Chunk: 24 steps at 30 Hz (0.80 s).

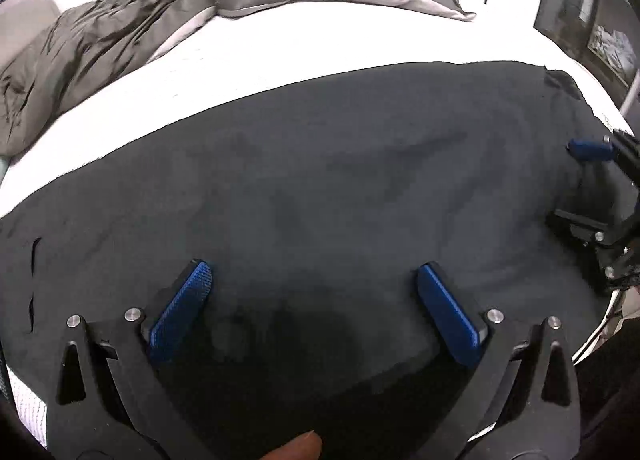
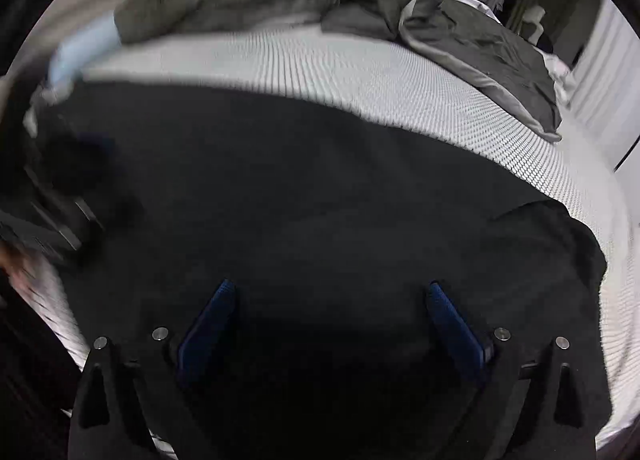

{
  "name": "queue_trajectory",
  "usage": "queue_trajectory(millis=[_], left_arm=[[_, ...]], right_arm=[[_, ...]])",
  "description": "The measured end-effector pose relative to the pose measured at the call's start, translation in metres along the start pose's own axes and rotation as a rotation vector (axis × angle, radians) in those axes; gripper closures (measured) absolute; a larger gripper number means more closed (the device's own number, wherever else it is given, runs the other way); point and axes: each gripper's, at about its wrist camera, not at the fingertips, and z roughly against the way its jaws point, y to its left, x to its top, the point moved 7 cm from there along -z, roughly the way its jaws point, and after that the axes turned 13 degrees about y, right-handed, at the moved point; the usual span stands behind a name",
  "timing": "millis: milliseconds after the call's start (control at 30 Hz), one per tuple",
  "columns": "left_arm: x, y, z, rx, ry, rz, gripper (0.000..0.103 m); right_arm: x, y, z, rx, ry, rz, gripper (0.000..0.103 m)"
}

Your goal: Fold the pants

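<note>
Dark pants (image 1: 320,187) lie spread flat across a white mattress (image 1: 280,59). My left gripper (image 1: 313,274) hovers over them near their front part, its blue pads (image 1: 180,312) wide apart and nothing between them. At the right edge of that view my right gripper (image 1: 582,187) stands open over the pants' end. The right wrist view shows the same pants (image 2: 320,179) under my right gripper (image 2: 331,290), open and empty. My left gripper (image 2: 60,203) is a dark blur at the left there.
A crumpled grey duvet (image 1: 120,19) lies heaped along the far side of the bed, also the duvet (image 2: 460,31) in the right view. Dark furniture (image 1: 592,11) stands past the bed's right edge. A fingertip (image 1: 298,448) shows at the bottom.
</note>
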Motion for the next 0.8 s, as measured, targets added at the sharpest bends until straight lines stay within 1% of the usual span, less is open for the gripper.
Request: queue_trajectory(millis=[67, 100, 167, 200, 233, 333, 400, 467, 567, 600, 633, 667, 700, 767, 800], left_arm=[[-0.013, 0.018, 0.006, -0.001, -0.002, 0.022, 0.000], [-0.020, 0.029, 0.008, 0.012, -0.006, 0.029, 0.000], [-0.033, 0.053, 0.013, 0.045, -0.006, 0.049, 0.000], [-0.043, 0.066, 0.017, 0.052, -0.007, 0.067, 0.000], [-0.050, 0.077, 0.020, 0.057, -0.005, 0.086, 0.000], [-0.069, 0.115, 0.034, 0.052, 0.007, 0.165, 0.000], [-0.081, 0.142, 0.048, 0.026, 0.005, 0.246, 0.004], [-0.094, 0.168, 0.063, -0.029, -0.019, 0.345, 0.017], [-0.121, 0.214, 0.084, -0.137, -0.072, 0.512, 0.022], [-0.126, 0.223, 0.085, -0.147, -0.075, 0.543, 0.023], [-0.130, 0.234, 0.084, -0.153, -0.069, 0.575, 0.029], [-0.136, 0.246, 0.079, -0.164, -0.055, 0.618, 0.038], [-0.138, 0.251, 0.074, -0.178, -0.047, 0.637, 0.043], [-0.142, 0.262, 0.068, -0.197, -0.045, 0.670, 0.058], [-0.143, 0.265, 0.067, -0.201, -0.048, 0.679, 0.062]], right_arm=[[-0.011, -0.011, -0.002, 0.008, 0.014, -0.026, 0.005], [-0.018, -0.021, 0.002, 0.009, 0.020, -0.050, 0.005], [-0.034, -0.045, 0.004, -0.016, 0.030, -0.125, 0.004], [-0.045, -0.054, 0.004, -0.028, 0.038, -0.169, 0.004], [-0.049, -0.060, 0.006, -0.025, 0.032, -0.196, 0.003], [-0.050, -0.059, 0.024, -0.025, -0.013, -0.228, 0.003], [-0.043, -0.041, 0.036, 0.048, -0.064, -0.206, 0.003], [-0.037, -0.022, 0.050, 0.082, -0.105, -0.159, 0.003], [-0.030, 0.004, 0.053, 0.085, -0.116, -0.083, 0.003], [-0.025, 0.011, 0.052, 0.084, -0.111, -0.067, 0.003], [-0.020, 0.016, 0.049, 0.082, -0.104, -0.058, 0.003], [-0.015, 0.023, 0.050, 0.087, -0.098, -0.051, 0.003], [-0.016, 0.033, 0.047, 0.100, -0.092, -0.038, 0.003], [-0.013, 0.045, 0.043, 0.107, -0.073, 0.003, 0.003], [-0.011, 0.050, 0.042, 0.105, -0.068, 0.024, 0.003]])
